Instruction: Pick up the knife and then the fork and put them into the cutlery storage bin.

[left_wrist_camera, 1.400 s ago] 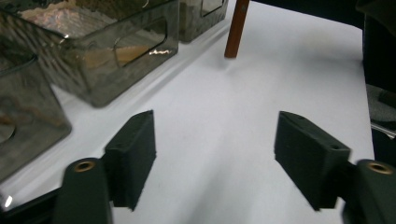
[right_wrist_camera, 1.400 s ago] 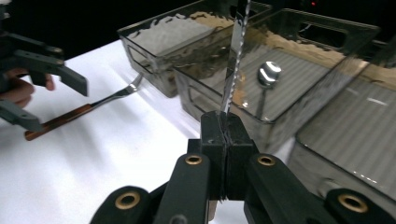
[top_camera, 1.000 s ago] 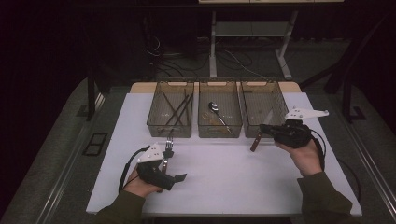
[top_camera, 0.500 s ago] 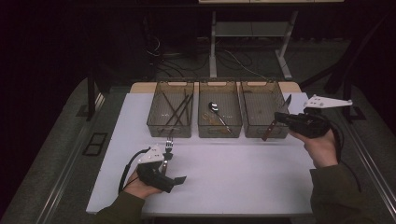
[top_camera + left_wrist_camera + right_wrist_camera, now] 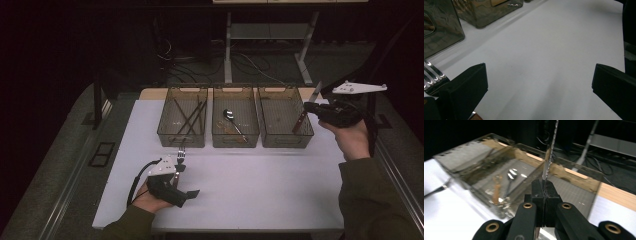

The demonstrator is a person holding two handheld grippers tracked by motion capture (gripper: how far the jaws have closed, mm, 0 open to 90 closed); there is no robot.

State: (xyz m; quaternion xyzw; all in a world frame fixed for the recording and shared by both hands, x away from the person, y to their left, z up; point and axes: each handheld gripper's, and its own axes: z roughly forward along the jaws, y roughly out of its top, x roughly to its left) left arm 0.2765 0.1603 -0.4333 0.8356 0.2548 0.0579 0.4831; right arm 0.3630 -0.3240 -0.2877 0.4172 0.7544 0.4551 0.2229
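Knife (image 5: pixel 549 150): tip cut off at twelve o'clock, handle hidden behind my right claw (image 5: pixel 544 188). Fork (image 5: pixel 431 75): handle cut off at nine o'clock.

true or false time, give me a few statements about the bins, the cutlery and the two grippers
1. The right gripper is shut on a knife. True.
2. The left gripper has its jaws closed on the fork. False: the jaws stand wide apart over bare table, with the fork beside one of them.
3. The middle bin holds a spoon. True.
4. The knife lies flat on the table. False: it is held up in the air over the right bin.
5. The left bin holds long dark sticks. True.
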